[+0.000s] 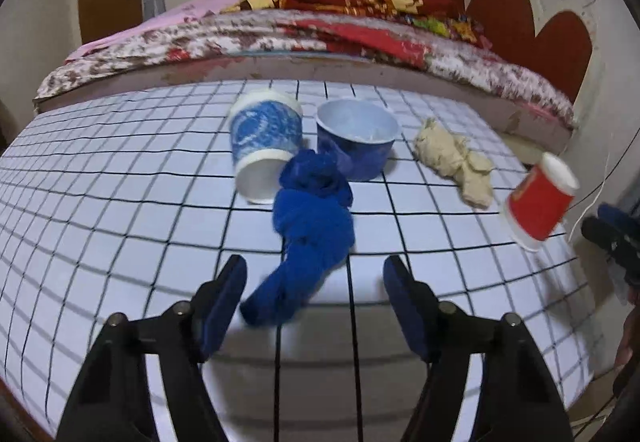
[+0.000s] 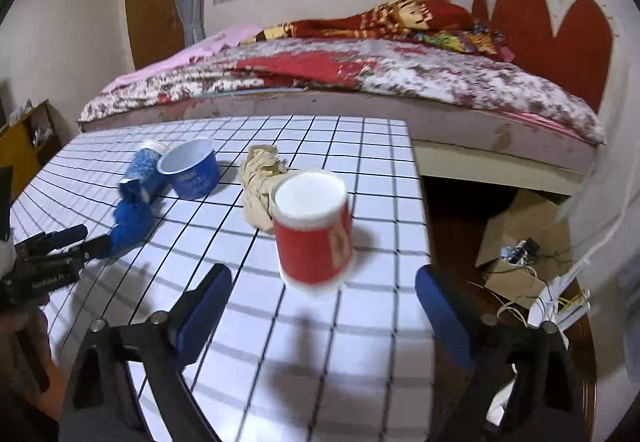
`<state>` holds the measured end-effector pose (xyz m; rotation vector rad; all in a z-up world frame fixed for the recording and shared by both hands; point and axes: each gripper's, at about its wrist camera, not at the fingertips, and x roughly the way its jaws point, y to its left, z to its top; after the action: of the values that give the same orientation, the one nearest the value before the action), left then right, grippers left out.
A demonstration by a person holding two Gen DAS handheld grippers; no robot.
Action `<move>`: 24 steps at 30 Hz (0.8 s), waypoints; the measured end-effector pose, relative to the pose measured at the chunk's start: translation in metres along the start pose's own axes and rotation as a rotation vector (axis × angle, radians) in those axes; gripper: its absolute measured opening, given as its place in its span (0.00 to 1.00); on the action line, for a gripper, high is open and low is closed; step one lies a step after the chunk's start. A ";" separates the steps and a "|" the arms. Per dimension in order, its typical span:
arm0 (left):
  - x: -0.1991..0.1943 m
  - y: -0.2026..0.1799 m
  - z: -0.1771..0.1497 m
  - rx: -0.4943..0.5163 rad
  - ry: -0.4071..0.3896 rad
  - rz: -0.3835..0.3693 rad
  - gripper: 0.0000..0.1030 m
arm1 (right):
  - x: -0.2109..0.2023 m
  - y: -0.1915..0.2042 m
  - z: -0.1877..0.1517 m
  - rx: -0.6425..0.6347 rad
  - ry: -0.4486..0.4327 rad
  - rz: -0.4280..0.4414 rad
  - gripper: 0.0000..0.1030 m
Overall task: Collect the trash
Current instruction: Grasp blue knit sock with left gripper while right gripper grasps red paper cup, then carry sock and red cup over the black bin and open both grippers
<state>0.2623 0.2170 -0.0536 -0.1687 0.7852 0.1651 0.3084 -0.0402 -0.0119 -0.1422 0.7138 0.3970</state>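
Note:
A white table with a black grid (image 1: 120, 201) (image 2: 360, 342) carries the items. A crumpled blue sock (image 1: 312, 217) (image 2: 130, 222) lies in the middle; its near end reaches between the fingers of my left gripper (image 1: 314, 278), which is open and not pressing on it. A red paper cup (image 1: 540, 197) (image 2: 316, 242) sits by the table's right edge, just ahead of my open right gripper (image 2: 322, 290). Behind are a blue patterned cup on its side (image 1: 264, 137) (image 2: 144, 169), a blue tub (image 1: 356, 137) (image 2: 192, 171) and a beige crumpled wad (image 1: 456, 157) (image 2: 260, 177).
A bed with a flowered cover (image 1: 320, 37) (image 2: 360, 77) runs along the table's far edge. To the right, the floor holds a cardboard box with wires (image 2: 520, 242). A yellow shelf (image 2: 24, 145) stands at the left, and a brown door (image 2: 152, 1) is behind.

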 end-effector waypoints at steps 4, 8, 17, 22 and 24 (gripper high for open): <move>0.015 -0.004 0.006 0.027 0.023 0.017 0.65 | 0.028 0.003 0.014 0.002 0.033 0.001 0.79; 0.027 -0.005 0.006 0.034 0.065 -0.020 0.36 | 0.037 0.000 0.021 0.021 0.047 0.031 0.56; -0.021 -0.002 0.001 -0.008 -0.048 -0.108 0.27 | -0.012 -0.012 0.011 0.040 -0.025 0.062 0.55; -0.045 -0.012 -0.011 0.034 -0.088 -0.126 0.27 | -0.065 -0.035 -0.006 0.058 -0.076 0.065 0.55; -0.052 -0.022 -0.013 0.061 -0.103 -0.137 0.27 | -0.088 -0.047 -0.016 0.072 -0.098 0.056 0.55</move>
<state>0.2218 0.1884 -0.0235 -0.1546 0.6724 0.0198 0.2565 -0.1141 0.0339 -0.0349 0.6357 0.4288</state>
